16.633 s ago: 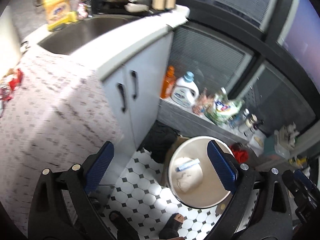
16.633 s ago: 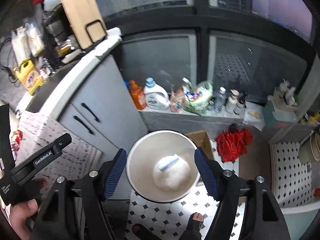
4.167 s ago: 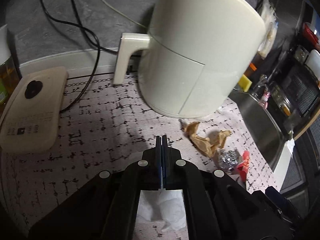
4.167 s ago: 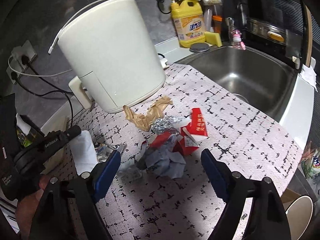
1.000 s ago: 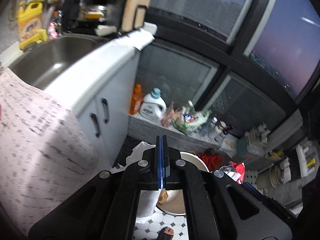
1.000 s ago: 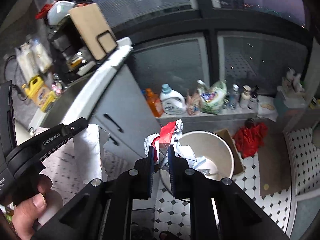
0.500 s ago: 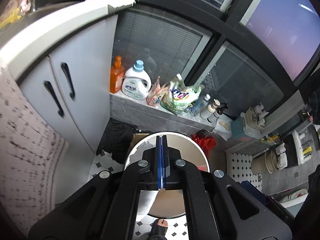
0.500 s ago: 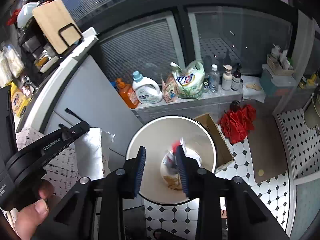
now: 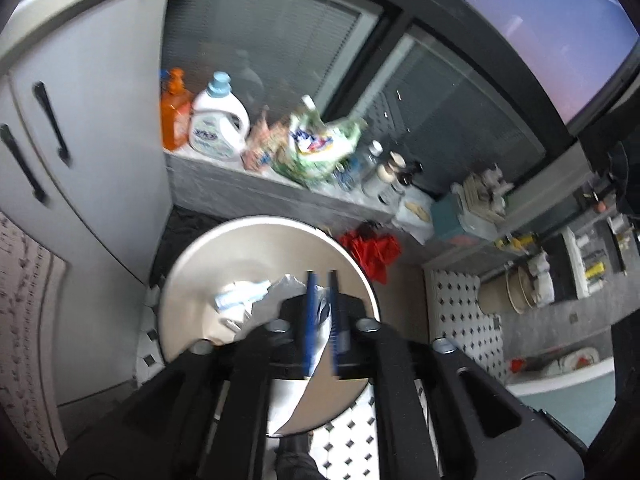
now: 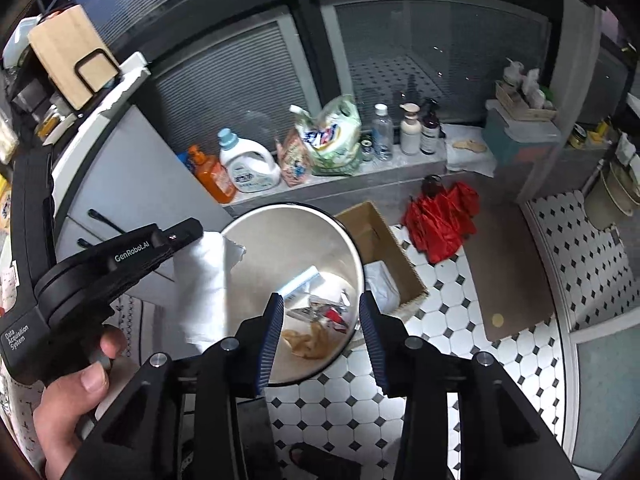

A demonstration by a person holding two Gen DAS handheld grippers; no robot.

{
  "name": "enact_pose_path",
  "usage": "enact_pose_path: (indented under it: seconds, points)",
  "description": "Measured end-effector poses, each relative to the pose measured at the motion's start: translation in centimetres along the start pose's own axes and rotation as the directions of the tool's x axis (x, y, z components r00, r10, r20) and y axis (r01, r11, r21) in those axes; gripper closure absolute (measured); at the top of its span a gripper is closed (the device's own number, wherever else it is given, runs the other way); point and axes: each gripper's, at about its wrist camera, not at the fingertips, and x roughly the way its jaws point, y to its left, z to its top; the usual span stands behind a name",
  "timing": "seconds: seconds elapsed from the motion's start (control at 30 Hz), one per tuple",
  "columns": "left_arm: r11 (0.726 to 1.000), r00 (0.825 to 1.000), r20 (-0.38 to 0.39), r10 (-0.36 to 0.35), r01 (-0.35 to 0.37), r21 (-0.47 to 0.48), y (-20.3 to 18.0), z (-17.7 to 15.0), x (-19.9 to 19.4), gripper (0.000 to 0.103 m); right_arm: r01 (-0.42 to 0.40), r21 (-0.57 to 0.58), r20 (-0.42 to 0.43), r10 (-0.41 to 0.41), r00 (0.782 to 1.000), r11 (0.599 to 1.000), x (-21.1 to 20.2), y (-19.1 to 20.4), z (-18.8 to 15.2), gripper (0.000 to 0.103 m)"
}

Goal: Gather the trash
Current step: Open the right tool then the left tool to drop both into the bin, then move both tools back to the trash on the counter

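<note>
Dumping step now. Hovering over the round bin [image 10: 280,236] on the tiled floor [image 10: 460,320] with both tools, pointing down into it.

On the right gripper [image 10: 322,320]: jaws just been opening, now wide apart, with nothing between them. Down in the bin already: brown paper [image 10: 308,342], a red wrapper [image 10: 334,316] and other scraps.

On the left gripper [image 9: 321,312]: jaws just been opening too, with only a small gap so far. Between them, the white tissue [image 10: 204,280], hanging down at the bin's rim. Looks let go, not squeezed, but not yet seen inside the bin.

Next, most likely: open the left jaws wider and give a small shake, aiming over the middle of the bin, so as to drop the tissue inside and not on the floor. Then off to look for more trash.
</note>
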Motion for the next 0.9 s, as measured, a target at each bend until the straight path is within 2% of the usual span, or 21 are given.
enact_pose_path:
  seconds: [0.07, 0.1, 0.23, 0.33, 0.4, 0.53, 0.6, 0.7, 0.8, 0.9]
  points:
    - [1.000, 1.000, -0.011, -0.004, 0.003, -0.014, 0.0, -0.4, 0.2, 0.064, 0.005, 0.003, -0.002, -0.005, 1.000, 1.000, 0.1, -0.4, 0.0, 0.061]
    - [1.000, 1.000, -0.011, -0.010, 0.010, -0.024, 0.1, -0.5, 0.1, 0.059, 0.007, 0.003, -0.002, -0.007, 1.000, 1.000, 0.1, -0.6, 0.0, 0.061]
    - [0.999, 1.000, -0.002, 0.020, -0.021, -0.049, 1.1, -0.8, -1.1, 0.050, 0.002, 0.008, -0.002, -0.002, 1.000, 1.000, 0.0, -0.5, 0.1, 0.056]
    - [0.997, 0.998, 0.025, 0.057, -0.056, -0.049, 1.7, -0.6, -2.9, 0.039, -0.010, -0.001, 0.003, 0.010, 1.000, 1.000, -0.5, 0.1, 0.4, 0.054]
    - [0.996, 0.997, 0.044, 0.071, -0.068, -0.053, 2.2, -0.3, -4.2, 0.030, -0.017, -0.011, 0.009, 0.017, 1.000, 1.000, -1.0, 0.7, 0.6, 0.048]
    - [0.991, 0.990, 0.090, 0.110, -0.103, -0.082, 3.4, 0.4, -7.5, 0.021, -0.038, -0.035, 0.027, 0.039, 0.999, 0.999, -2.6, 2.5, 1.3, 0.042]
    - [0.988, 0.985, 0.111, 0.134, -0.124, -0.097, 4.0, 0.8, -9.3, 0.016, -0.055, -0.049, 0.038, 0.057, 0.998, 0.997, -3.6, 3.6, 1.8, 0.032]
    - [0.981, 0.975, 0.140, 0.174, -0.159, -0.109, 4.6, 1.2, -12.1, 0.010, -0.082, -0.074, 0.049, 0.085, 0.995, 0.994, -5.2, 5.1, 2.4, 0.027]
    - [0.973, 0.961, 0.173, 0.214, -0.194, -0.122, 5.3, 1.5, -15.1, 0.006, -0.102, -0.099, 0.064, 0.108, 0.992, 0.990, -6.9, 6.5, 2.9, 0.019]
    - [0.964, 0.947, 0.206, 0.246, -0.217, -0.153, 6.2, 1.6, -18.3, 0.006, -0.134, -0.128, 0.073, 0.144, 0.987, 0.983, -8.5, 8.2, 3.4, 0.011]
